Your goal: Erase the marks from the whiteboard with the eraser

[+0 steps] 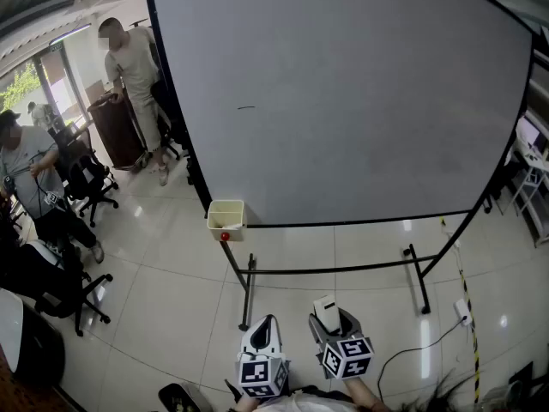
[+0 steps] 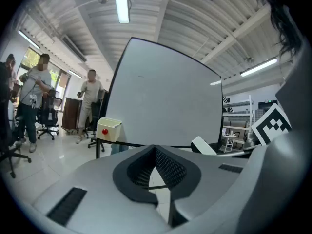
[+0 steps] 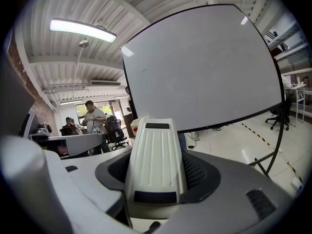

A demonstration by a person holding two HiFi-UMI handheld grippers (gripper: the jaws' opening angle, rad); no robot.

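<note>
The whiteboard (image 1: 343, 93) stands on a black frame ahead of me, with one short dark mark (image 1: 247, 107) at its upper left. The mark also shows faintly in the left gripper view (image 2: 141, 75) and the right gripper view (image 3: 144, 70). My right gripper (image 1: 329, 313) is shut on a white eraser (image 1: 325, 306), which fills the space between its jaws (image 3: 155, 160). My left gripper (image 1: 262, 324) is beside it, shut with nothing held (image 2: 155, 152). Both are held low, well short of the board. The eraser's tip (image 2: 204, 145) shows in the left gripper view.
A cream box (image 1: 226, 215) with a red item hangs on the board's lower left corner. A person (image 1: 133, 67) stands at the far left, another (image 1: 26, 170) sits among office chairs (image 1: 90, 183). A cable (image 1: 429, 337) and striped floor tape (image 1: 467, 307) run at the right.
</note>
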